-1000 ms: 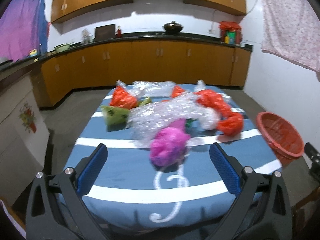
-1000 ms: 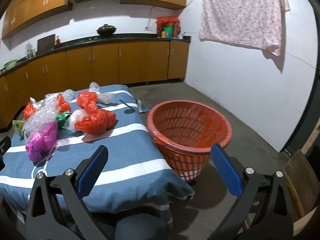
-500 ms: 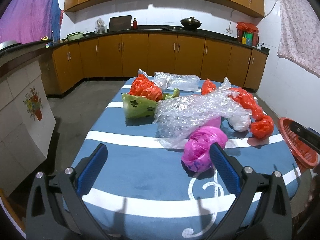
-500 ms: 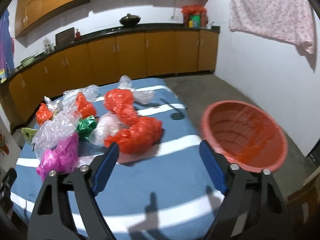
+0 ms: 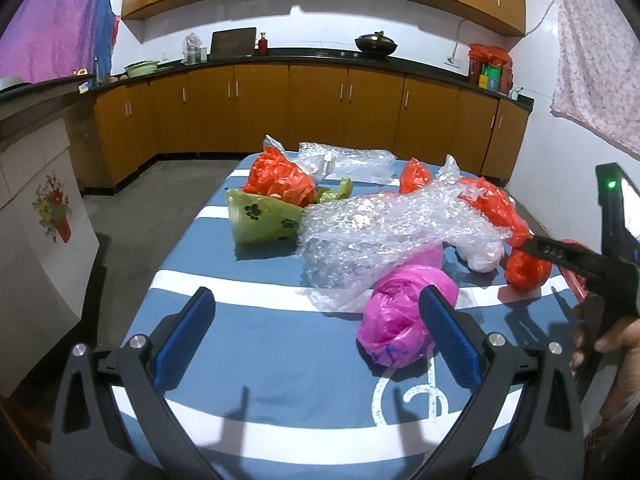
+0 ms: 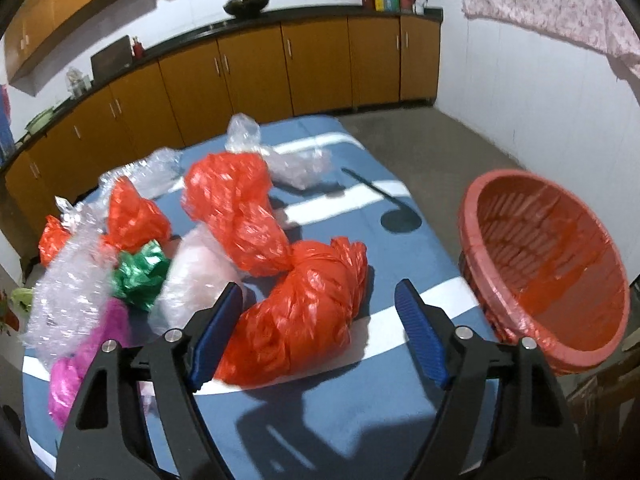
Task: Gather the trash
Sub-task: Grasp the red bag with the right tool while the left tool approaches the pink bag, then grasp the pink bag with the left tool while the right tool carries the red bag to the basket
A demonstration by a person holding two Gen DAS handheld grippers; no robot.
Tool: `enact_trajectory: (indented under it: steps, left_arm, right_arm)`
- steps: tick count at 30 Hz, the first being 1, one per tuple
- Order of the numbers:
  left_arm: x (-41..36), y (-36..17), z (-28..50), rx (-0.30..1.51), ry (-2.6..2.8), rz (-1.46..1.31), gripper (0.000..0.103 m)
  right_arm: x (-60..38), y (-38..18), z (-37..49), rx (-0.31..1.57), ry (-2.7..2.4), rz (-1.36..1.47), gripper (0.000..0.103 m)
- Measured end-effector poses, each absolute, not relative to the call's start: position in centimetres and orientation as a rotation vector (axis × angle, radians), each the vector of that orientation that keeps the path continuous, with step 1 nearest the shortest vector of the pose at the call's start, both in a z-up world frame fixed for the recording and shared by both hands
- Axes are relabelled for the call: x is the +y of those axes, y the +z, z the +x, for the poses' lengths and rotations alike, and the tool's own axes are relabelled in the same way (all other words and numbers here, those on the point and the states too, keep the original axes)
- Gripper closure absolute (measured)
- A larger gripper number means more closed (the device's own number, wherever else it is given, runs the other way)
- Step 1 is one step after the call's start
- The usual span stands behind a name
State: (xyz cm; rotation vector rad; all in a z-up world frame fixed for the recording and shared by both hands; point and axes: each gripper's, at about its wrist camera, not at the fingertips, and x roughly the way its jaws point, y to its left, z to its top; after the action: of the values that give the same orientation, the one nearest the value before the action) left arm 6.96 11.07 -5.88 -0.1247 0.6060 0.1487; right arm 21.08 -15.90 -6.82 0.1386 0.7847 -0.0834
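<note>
Right gripper (image 6: pixel 318 322) jaws, just narrowed, unclamped around crumpled red plastic bag (image 6: pixel 296 316); left gripper (image 5: pixel 316 334) spread wide, crumpled pink plastic bag (image 5: pixel 404 316) at 2 o'clock.

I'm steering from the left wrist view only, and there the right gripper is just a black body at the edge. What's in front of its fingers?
Observer: A big red bag lies between the fingers of the right gripper. The jaws have just been closing, but the right-hand pad is not on it yet.
Operator: Where's the basket?
Observer: The red basket stands just off the edge of the table, to the right of that bag, with its mouth tilted toward the gripper.
Operator: Anything hidden behind the bubble wrap?
Observer: A crumpled green wrapper, between the bubble wrap and a pale bag.
</note>
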Motion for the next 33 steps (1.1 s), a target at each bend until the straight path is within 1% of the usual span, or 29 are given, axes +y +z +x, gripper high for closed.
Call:
enact_trajectory:
  steps: [2, 3, 4, 6, 9, 13, 16, 21, 25, 28, 29, 33]
  left_arm:
    - [10.6, -6.1, 7.4, 0.611, 0.134, -0.12, 0.004]
    - [10.4, -6.2, 7.5, 0.612, 0.127, -0.116, 0.004]
    - [10.0, -6.3, 7.7, 0.615, 0.118, -0.111, 0.004]
    - [9.3, -6.4, 8.2, 0.621, 0.096, -0.101, 0.004]
    - [8.4, -6.8, 8.8, 0.63, 0.076, -0.086, 0.004]
    - [7.1, -7.6, 9.9, 0.662, 0.044, -0.073, 0.004]
    - [6.4, -8.2, 10.8, 0.688, 0.019, -0.077, 0.007]
    - [5.4, -9.0, 12.4, 0.736, -0.019, -0.08, 0.026]
    - [4.7, -9.4, 13.2, 0.752, -0.034, -0.071, 0.029]
    - [4.3, -9.6, 13.7, 0.763, -0.047, -0.058, 0.039]
    - [4.2, -9.6, 13.8, 0.762, -0.052, -0.053, 0.044]
    - [3.9, -9.2, 13.6, 0.752, -0.075, -0.049, 0.054]
  right_arm:
    - [-15.9, -7.6, 21.4, 0.815, -0.069, 0.137, 0.038]
    - [-16.0, -8.0, 21.5, 0.829, -0.059, 0.139, 0.045]
    - [-16.0, -8.4, 21.6, 0.842, -0.044, 0.142, 0.049]
    - [-16.0, -8.4, 21.3, 0.835, -0.026, 0.143, 0.053]
    - [-16.2, -8.2, 20.7, 0.821, -0.022, 0.123, 0.055]
    - [-17.2, -7.8, 19.4, 0.805, -0.034, 0.122, 0.055]
    - [-18.3, -7.7, 18.5, 0.809, -0.049, 0.133, 0.055]
    - [-19.6, -7.4, 17.5, 0.813, -0.053, 0.158, 0.055]
    - [-19.6, -6.9, 16.6, 0.796, -0.044, 0.143, 0.055]
    - [-19.7, -6.7, 16.0, 0.789, -0.045, 0.126, 0.055]
    - [-19.8, -6.7, 15.8, 0.786, -0.047, 0.122, 0.055]
    - [-20.3, -6.5, 15.2, 0.782, -0.054, 0.118, 0.055]
